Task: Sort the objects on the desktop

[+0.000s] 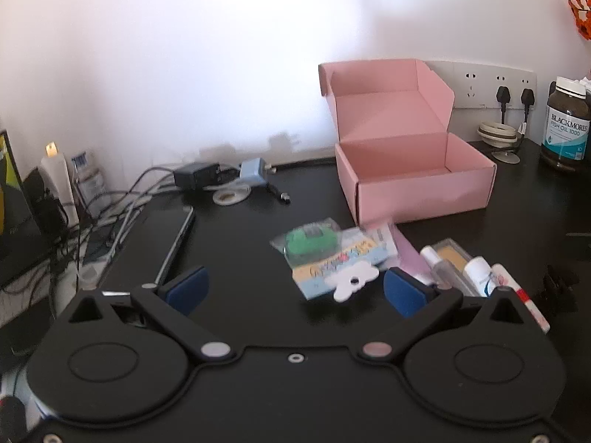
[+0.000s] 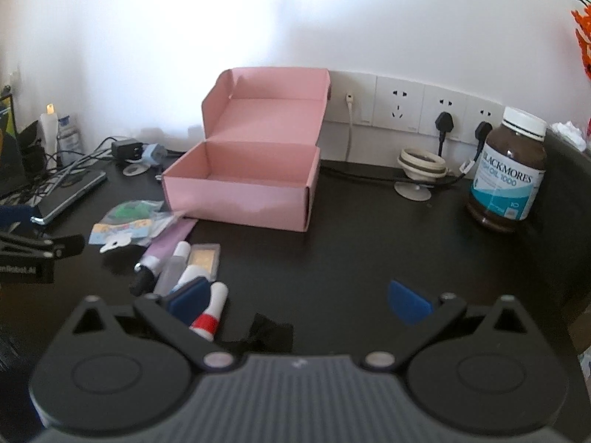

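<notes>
The left claw (image 1: 295, 288) is spread wide and holds nothing, low over the green packet (image 1: 308, 241) and the blue card (image 1: 341, 264). Right of them lie small tubes (image 2: 177, 265), their long axes pointing toward the pink box (image 2: 240, 188), which stands open on the counter (image 2: 369, 229) and looks empty. The right claw (image 2: 299, 301) is spread too, holding nothing. I judge a pick is in hand; next a claw must close on one piece.

This looks like a home desk to me. Ahead of my claw a dark worktop (image 2: 369, 243) runs to a plain white wall with a row of wall sockets (image 2: 421, 110), two holding black plugs. Far right stands a fish-oil supplement bottle (image 2: 508, 173). Far left lie tangled charger cables (image 1: 122, 199), a phone (image 1: 173, 240) and a screen edge (image 1: 11, 199).
</notes>
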Available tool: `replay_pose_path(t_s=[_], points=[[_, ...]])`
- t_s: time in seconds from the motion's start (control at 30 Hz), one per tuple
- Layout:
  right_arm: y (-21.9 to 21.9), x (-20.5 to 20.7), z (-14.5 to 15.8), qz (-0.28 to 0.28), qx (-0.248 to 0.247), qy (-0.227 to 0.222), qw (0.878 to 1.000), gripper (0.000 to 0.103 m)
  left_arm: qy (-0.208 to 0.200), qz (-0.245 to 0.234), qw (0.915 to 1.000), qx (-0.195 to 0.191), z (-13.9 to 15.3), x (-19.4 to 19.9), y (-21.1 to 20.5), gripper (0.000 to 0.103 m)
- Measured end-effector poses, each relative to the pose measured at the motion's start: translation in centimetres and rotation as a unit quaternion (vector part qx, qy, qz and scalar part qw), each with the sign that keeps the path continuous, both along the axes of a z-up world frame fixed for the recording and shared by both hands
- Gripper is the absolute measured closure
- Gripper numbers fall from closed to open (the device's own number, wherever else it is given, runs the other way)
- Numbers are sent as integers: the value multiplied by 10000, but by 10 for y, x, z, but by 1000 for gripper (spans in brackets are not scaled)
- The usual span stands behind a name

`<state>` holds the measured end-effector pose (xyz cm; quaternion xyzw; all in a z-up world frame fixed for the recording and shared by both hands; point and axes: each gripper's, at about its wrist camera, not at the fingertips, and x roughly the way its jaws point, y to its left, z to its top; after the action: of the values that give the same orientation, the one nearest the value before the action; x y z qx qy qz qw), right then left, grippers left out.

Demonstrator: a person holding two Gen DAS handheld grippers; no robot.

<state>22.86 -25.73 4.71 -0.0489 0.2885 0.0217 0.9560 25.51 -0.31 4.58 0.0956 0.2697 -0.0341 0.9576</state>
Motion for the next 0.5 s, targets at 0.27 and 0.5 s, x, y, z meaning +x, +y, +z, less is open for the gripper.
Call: replay_pose_path(t_s=[0.27,0.5], points=[[-2,13,2,12,3,26,10000,1,-88,-63,9999,104,-5,19,1,0],[-2,25,3,52,24,101,9999,1,-220,115,9997,-66,-12,31,18,0]])
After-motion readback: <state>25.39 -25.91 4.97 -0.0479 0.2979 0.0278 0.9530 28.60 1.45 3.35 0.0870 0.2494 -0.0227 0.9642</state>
